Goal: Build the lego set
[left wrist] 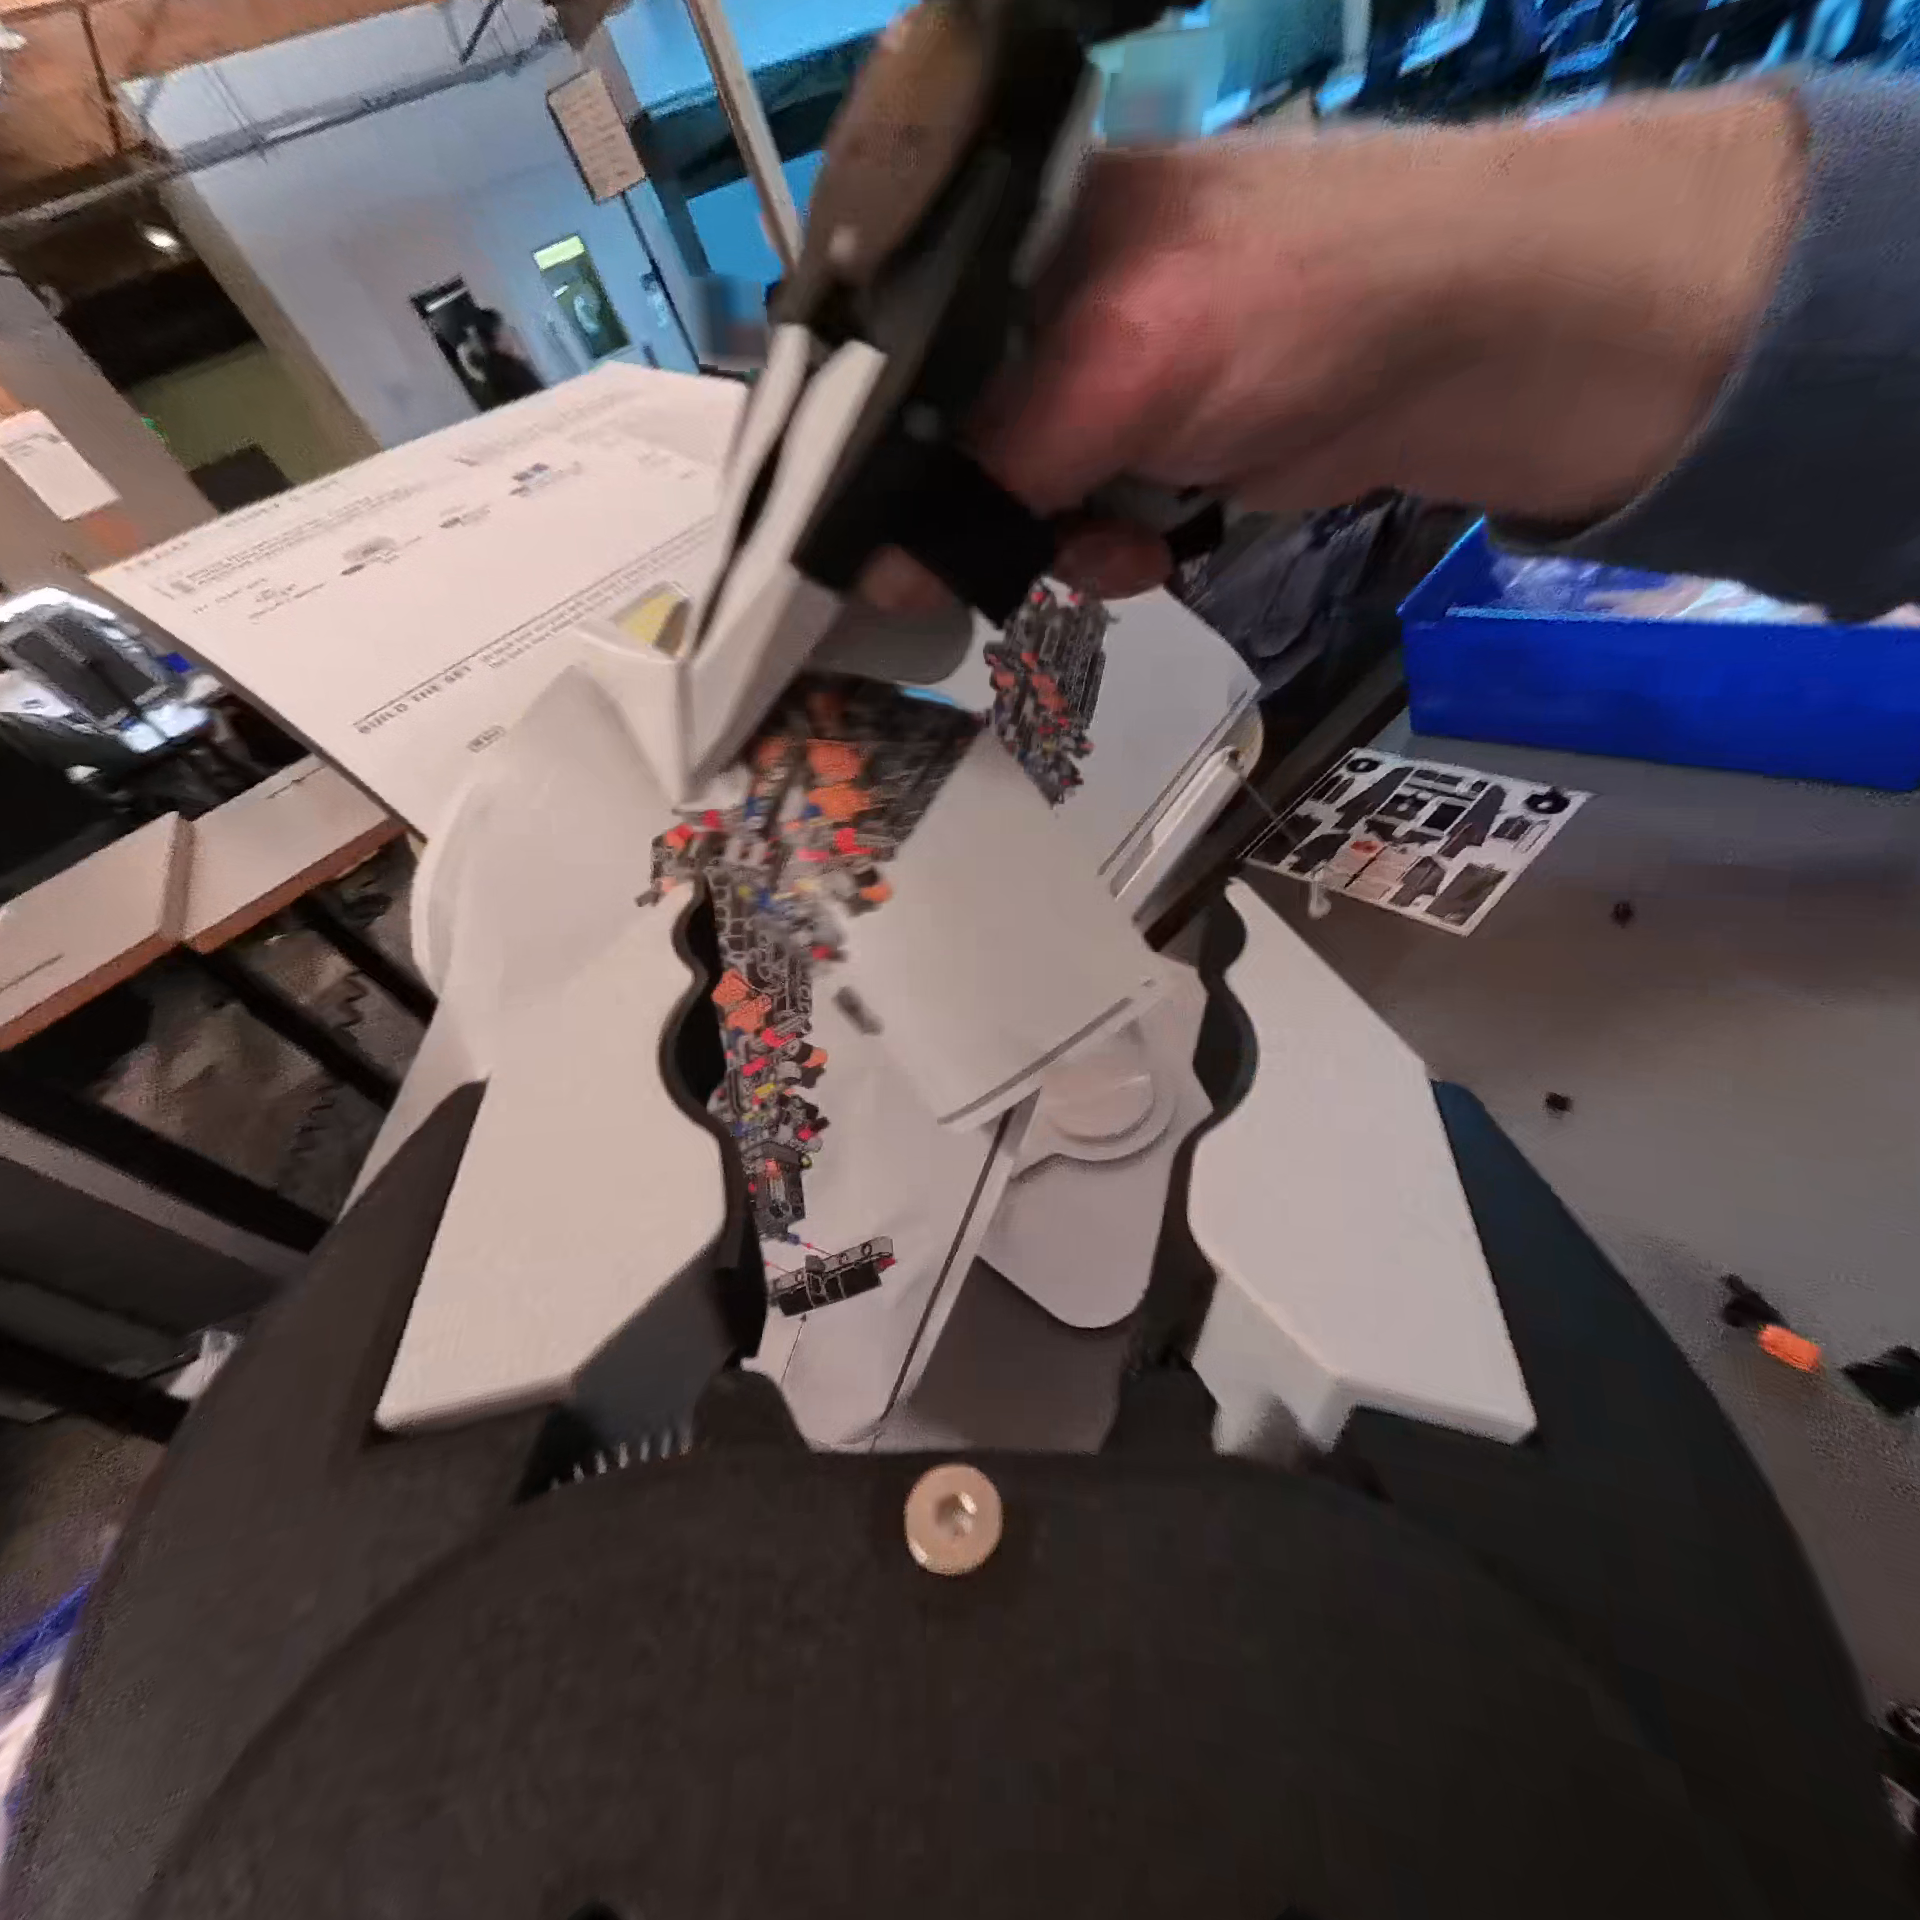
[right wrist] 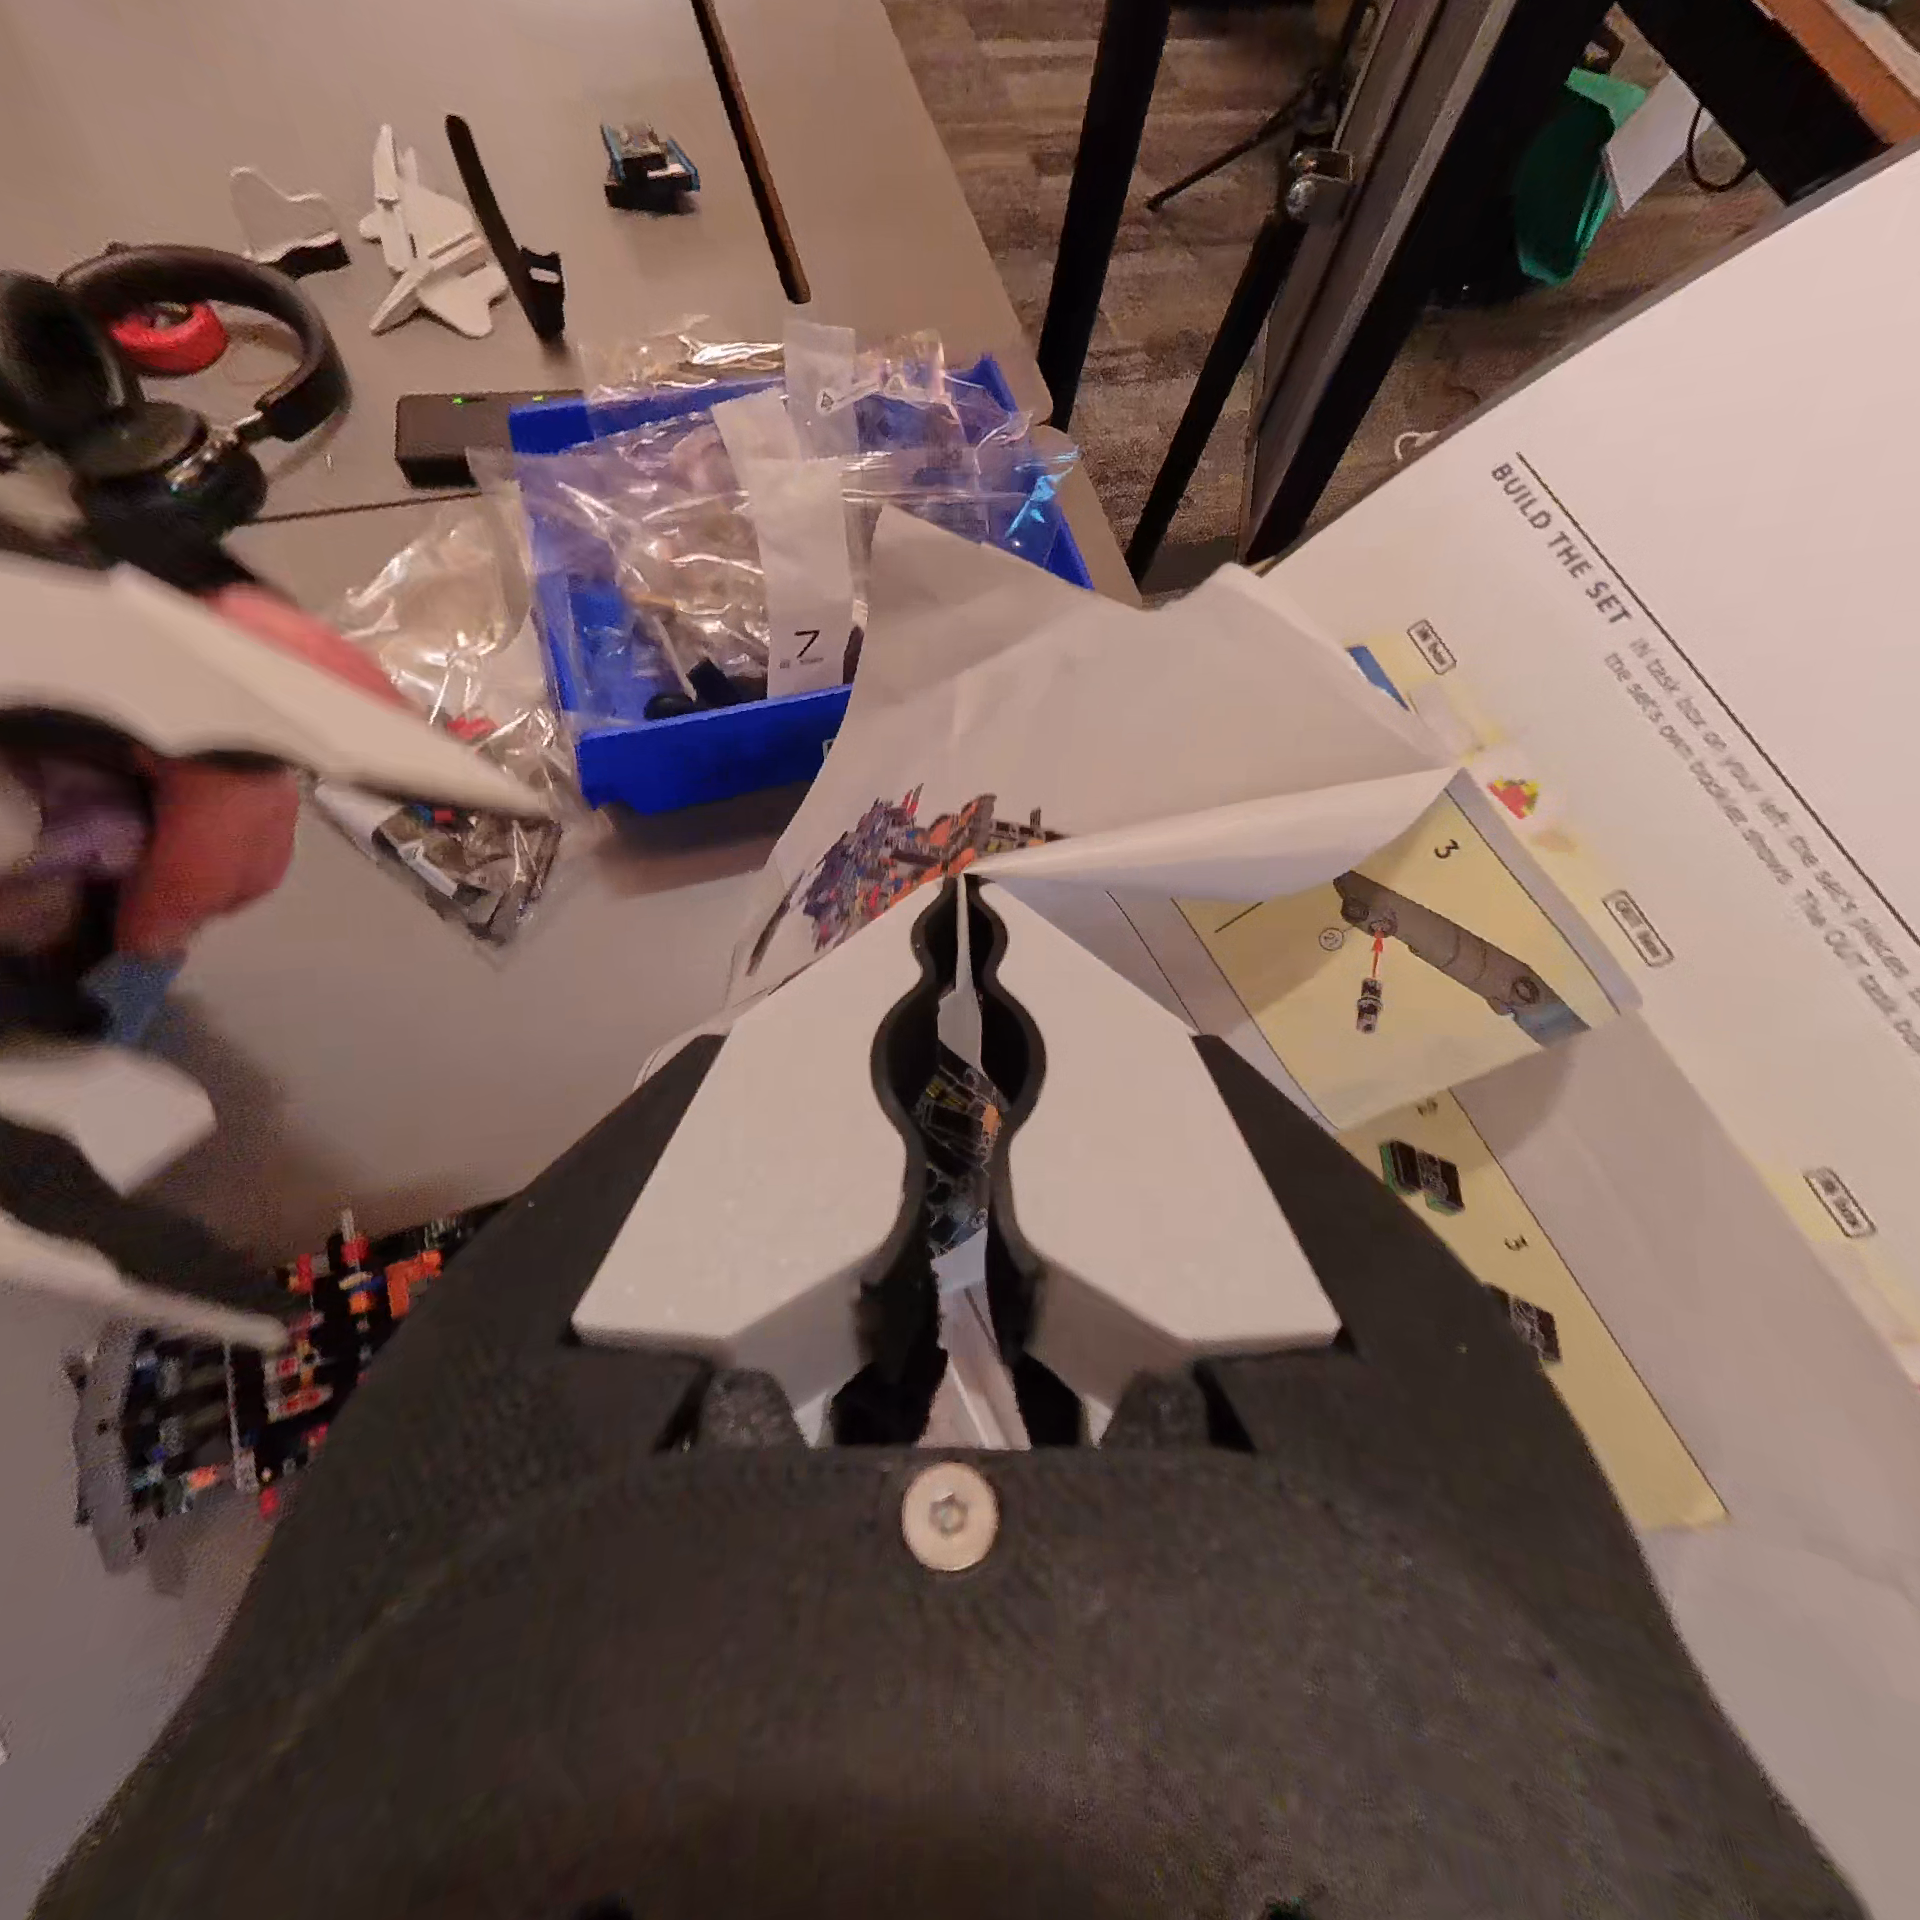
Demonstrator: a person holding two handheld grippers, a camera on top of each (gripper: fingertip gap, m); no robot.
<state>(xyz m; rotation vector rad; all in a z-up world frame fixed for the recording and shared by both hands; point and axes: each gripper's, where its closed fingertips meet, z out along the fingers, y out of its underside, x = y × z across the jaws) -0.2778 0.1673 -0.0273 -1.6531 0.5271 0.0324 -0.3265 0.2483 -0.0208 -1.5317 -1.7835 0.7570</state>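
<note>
The Lego instruction booklet (left wrist: 997, 935) is lifted off the grey table, with pages fanned open. My right gripper (right wrist: 966, 894) is shut on one white page (right wrist: 1091, 727); a yellow step page (right wrist: 1403, 966) lies beneath. In the left wrist view the right gripper (left wrist: 717, 675), held by a hand, pinches the page's top. My left gripper (left wrist: 914, 810) is open wide with the booklet's pages between its fingers. It shows blurred at the left of the right wrist view (right wrist: 405, 1070). A part-built black and orange Lego model (right wrist: 260, 1382) lies on the table.
A blue bin (right wrist: 707, 758) holds clear parts bags; another bag (right wrist: 457, 831) lies beside it. A large white printed sheet (right wrist: 1714, 520) covers the right. A sticker sheet (left wrist: 1413, 831) and loose pieces (left wrist: 1787, 1351) lie on the table. Headphones (right wrist: 156, 364) sit at the back left.
</note>
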